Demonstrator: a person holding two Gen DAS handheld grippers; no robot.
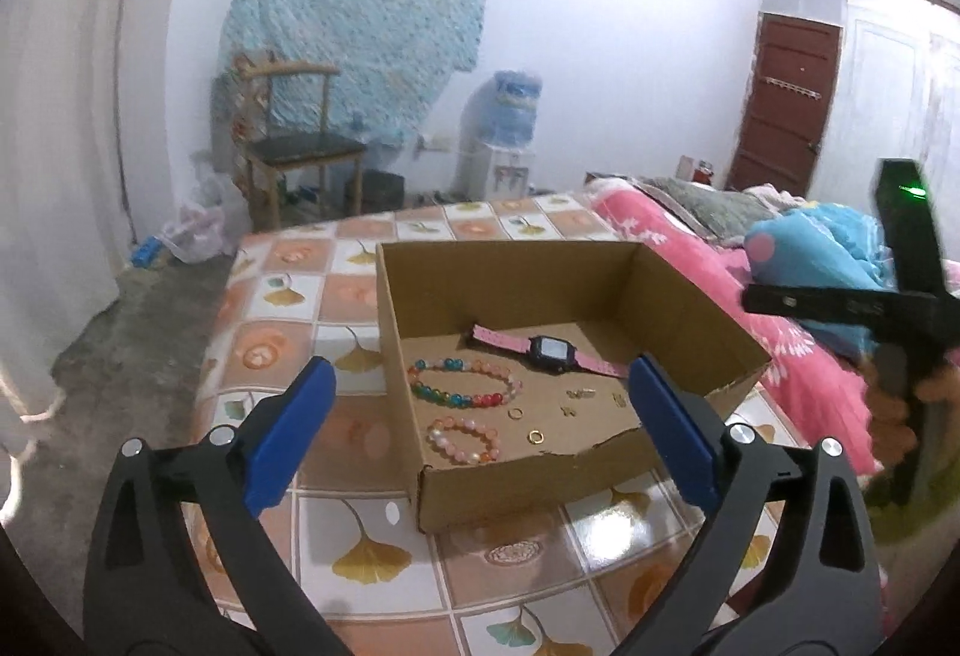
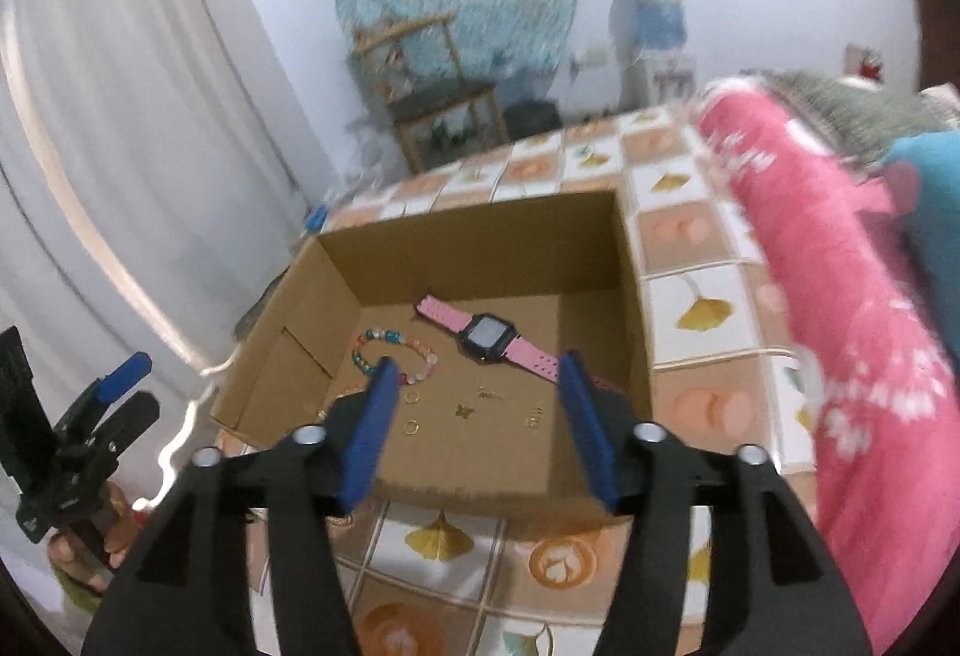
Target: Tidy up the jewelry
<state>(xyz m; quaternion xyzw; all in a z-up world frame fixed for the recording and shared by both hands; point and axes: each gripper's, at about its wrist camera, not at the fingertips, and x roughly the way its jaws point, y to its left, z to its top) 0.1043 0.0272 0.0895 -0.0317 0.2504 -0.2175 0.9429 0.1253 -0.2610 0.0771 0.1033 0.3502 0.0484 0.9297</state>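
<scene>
Jewelry already lies in the cardboard box on the tiled table; nearest, the left gripper and right gripper hang apart and empty. Beyond them rest two bead bracelets, gold rings, small charms and, farthest, the pink watch, so no piece shows outside the box and the task looks nearly finished.

Hidden, cropped and blurred parts

The right tongs cover the watch strap's end and part of the bead bracelet; tiny gold charms stay unreadable, and the pink blanket smears with blur.
</scene>
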